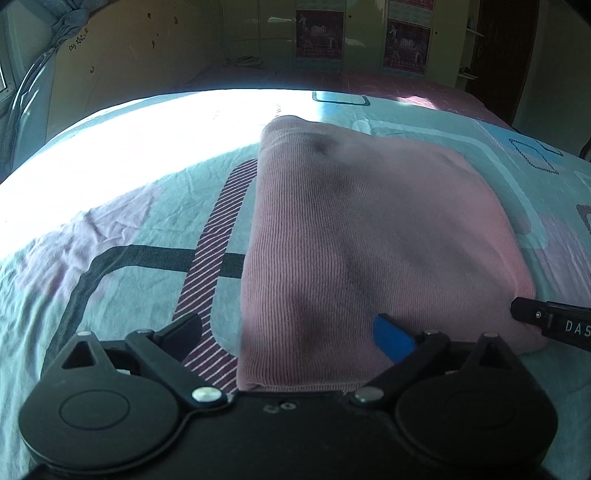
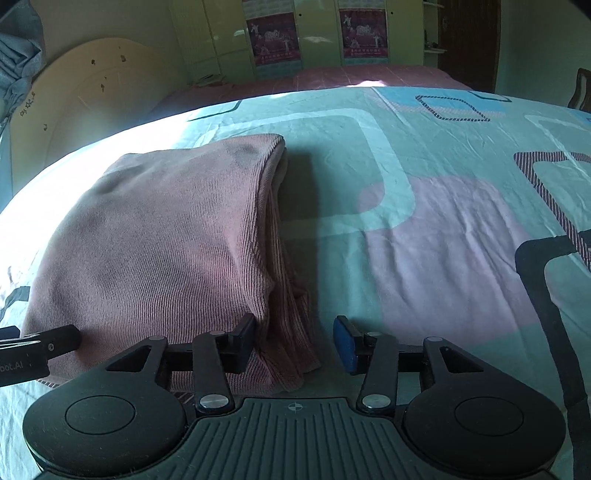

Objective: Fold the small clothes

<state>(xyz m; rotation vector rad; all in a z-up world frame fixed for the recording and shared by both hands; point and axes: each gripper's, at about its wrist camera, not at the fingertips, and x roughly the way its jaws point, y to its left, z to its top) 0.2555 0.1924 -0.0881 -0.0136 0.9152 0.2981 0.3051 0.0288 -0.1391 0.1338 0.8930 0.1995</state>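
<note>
A pink ribbed knit garment (image 1: 362, 236) lies folded into a thick rectangle on the bed; it also shows in the right wrist view (image 2: 166, 236). My left gripper (image 1: 291, 332) is open, its jaws wide apart over the garment's near left edge. My right gripper (image 2: 295, 339) is open, with the garment's near right corner lying between its jaws. The right gripper's tip shows in the left wrist view (image 1: 554, 323) at the garment's right corner. The left gripper's tip shows in the right wrist view (image 2: 40, 349) at the garment's near left.
The bed sheet (image 2: 424, 221) is teal with pink and striped shapes. A pale headboard (image 2: 88, 99) stands at the far left. A wardrobe with posters (image 2: 317, 33) stands beyond the bed. A dark strap (image 2: 554, 317) lies at the right.
</note>
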